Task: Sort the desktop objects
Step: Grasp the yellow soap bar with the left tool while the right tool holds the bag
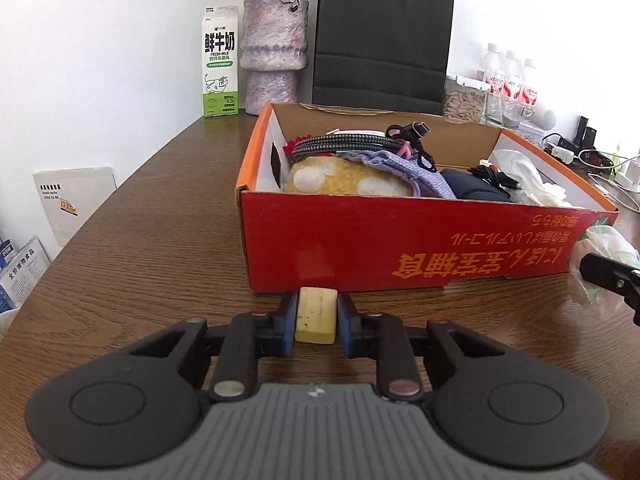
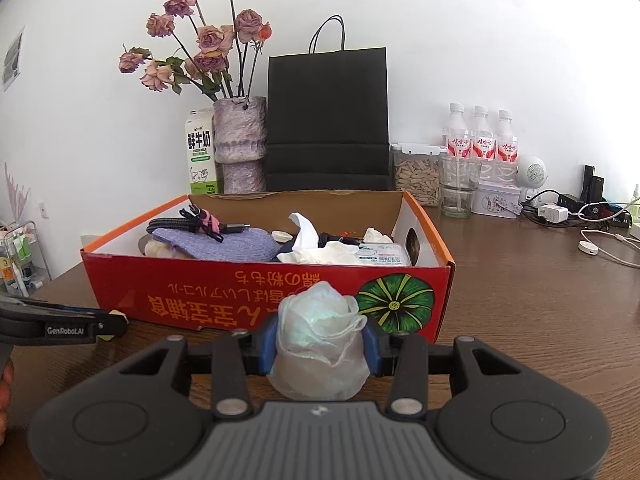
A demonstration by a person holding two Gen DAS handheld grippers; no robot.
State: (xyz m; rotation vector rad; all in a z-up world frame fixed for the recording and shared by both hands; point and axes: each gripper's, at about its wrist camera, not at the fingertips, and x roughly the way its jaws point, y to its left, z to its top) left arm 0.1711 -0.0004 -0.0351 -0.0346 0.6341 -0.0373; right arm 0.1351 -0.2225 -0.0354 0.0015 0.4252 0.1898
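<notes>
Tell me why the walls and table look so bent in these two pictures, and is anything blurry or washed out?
Left wrist view: the fisheye lens bows the table edge and darkens the top corner; the red box is sharp, the gripper body up close slightly soft. Right wrist view: same bowing and dark corners, bright even daylight on the white wall, and a pale sheen on the crumpled plastic bag.

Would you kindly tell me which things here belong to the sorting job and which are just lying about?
Job:
- yellowish eraser block, in left tongs
- crumpled plastic bag, in right tongs
- red cardboard box

Lying about:
- milk carton
- vase
- black paper bag
- water bottles
</notes>
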